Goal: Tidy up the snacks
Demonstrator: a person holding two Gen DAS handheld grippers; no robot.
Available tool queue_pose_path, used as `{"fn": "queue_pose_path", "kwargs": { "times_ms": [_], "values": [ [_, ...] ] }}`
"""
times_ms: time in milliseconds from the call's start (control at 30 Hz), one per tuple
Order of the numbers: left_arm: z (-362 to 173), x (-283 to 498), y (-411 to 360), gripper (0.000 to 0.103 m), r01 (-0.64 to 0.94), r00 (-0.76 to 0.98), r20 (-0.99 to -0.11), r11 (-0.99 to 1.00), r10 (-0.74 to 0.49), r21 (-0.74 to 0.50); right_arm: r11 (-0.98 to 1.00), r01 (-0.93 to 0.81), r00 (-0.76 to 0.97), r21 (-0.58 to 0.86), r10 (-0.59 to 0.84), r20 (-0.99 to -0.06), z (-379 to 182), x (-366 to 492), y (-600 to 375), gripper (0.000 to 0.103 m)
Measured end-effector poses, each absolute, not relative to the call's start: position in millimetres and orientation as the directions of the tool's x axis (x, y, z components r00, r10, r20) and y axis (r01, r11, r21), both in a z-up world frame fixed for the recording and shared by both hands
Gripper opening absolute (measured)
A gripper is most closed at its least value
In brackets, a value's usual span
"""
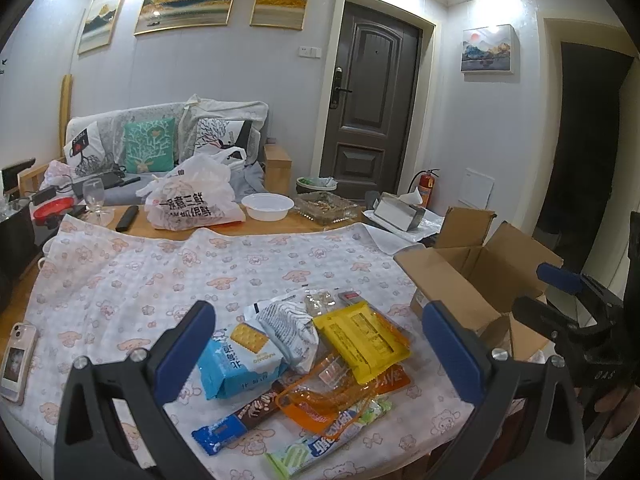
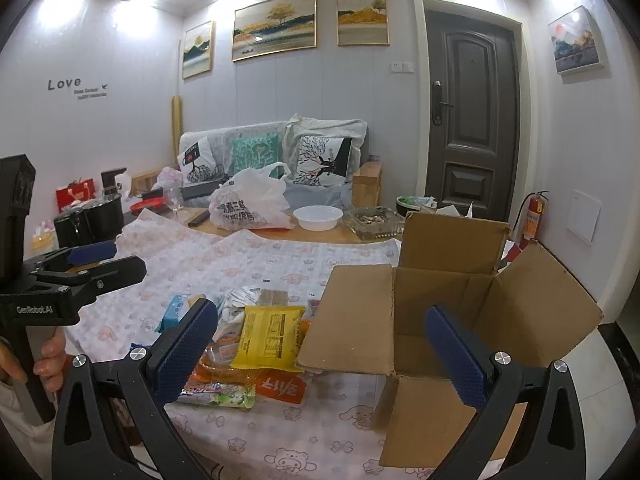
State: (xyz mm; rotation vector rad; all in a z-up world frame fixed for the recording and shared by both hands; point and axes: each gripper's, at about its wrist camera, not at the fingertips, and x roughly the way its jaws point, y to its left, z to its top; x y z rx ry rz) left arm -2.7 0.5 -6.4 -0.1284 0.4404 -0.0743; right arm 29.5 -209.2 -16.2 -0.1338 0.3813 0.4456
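Snacks (image 1: 304, 344) piled on patterned tablecloth (image 1: 160, 280), open carton (image 2: 460, 312) beside, both hand-held grippers agape, sofa (image 2: 272, 156) perhaps cluttered.

both grippers: black plastic frames, silver screws, blue textured pads (image 2: 188, 344). left gripper (image 2: 92, 256) marked "genrobot.ai" in white; a hand (image 2: 48, 354) on its handle.

Bright ceiling spotlights glare overhead; fisheye edges bend, corners black.
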Motion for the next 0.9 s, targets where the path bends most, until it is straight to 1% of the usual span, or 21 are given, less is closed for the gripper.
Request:
{"fn": "queue_pose_path", "kwargs": {
  "times_ms": [467, 567, 633, 767, 900],
  "values": [
    [-10, 9, 0, 0.102, 0.042, 0.907, -0.411, 0.99, -0.093, -0.132, 0.9, -0.433, 0.849, -0.055, 0.387, -0.36, -18, 35, -210, 0.103],
    [-11, 11, 3, 0.102, 0.034, 0.909, -0.407, 0.99, -0.088, -0.137, 0.902, -0.423, 0.861, -0.081, 0.373, -0.346, -18, 33, -205, 0.103],
    [-12, 11, 6, 0.102, 0.025, 0.918, -0.389, 0.991, -0.075, -0.131, 0.895, -0.428, 0.867, -0.122, 0.369, -0.335, -17, 29, -197, 0.103],
    [-19, 15, 22, 0.102, 0.021, 0.919, -0.386, 0.986, -0.085, -0.166, 0.868, -0.443, 0.865, -0.225, 0.348, -0.36, -25, 22, -173, 0.103],
    [-28, 19, 48, 0.102, -0.011, 0.917, -0.394, 0.983, -0.064, -0.185, 0.844, -0.477, 0.838, -0.244, 0.353, -0.416, -35, 28, -150, 0.103]
  ]
}}
